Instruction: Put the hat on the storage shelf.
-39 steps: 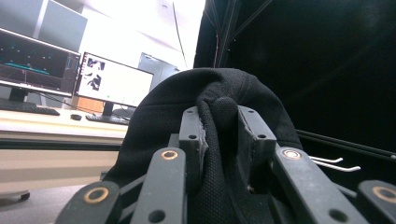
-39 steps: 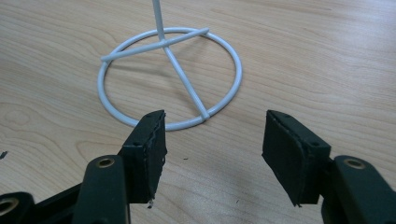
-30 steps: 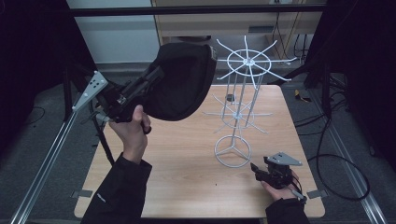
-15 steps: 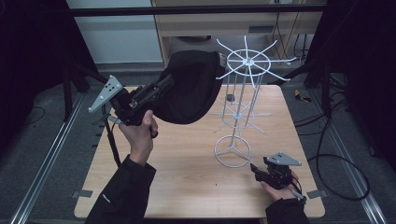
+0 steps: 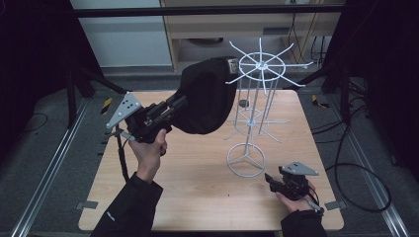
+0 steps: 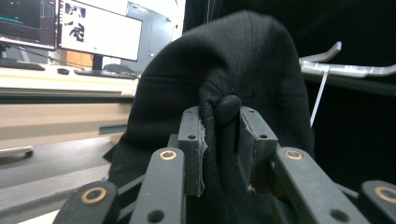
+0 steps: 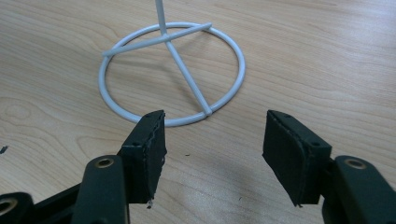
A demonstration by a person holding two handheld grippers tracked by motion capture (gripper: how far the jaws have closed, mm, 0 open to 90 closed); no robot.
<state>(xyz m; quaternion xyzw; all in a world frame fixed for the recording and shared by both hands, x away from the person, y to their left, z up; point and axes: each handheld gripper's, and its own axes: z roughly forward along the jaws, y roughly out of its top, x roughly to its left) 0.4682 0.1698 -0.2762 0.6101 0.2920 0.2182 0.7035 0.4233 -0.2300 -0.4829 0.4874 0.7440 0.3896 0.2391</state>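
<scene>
Pinching soft black fabric cap point(image 6: 233, 70), left tongs point(image 6: 219, 135).

The left gripper point(image 6: 219, 135) rises from the bottom of the frame with its two black jaws pinched on a bunched fold of a black cap point(image 6: 233, 60), whose rounded crown fills the centre and bulges up towards the top edge. In the upper left of the frame a lit monitor point(image 6: 98, 30) stands on a pale desk point(image 6: 51, 79), with a keyboard point(image 6: 109, 72) in front of it. At the right edge, against a dark background, white wire arms of a rack point(image 6: 345, 69) reach in just beside the cap, with a thin white rod hanging down from them.
</scene>
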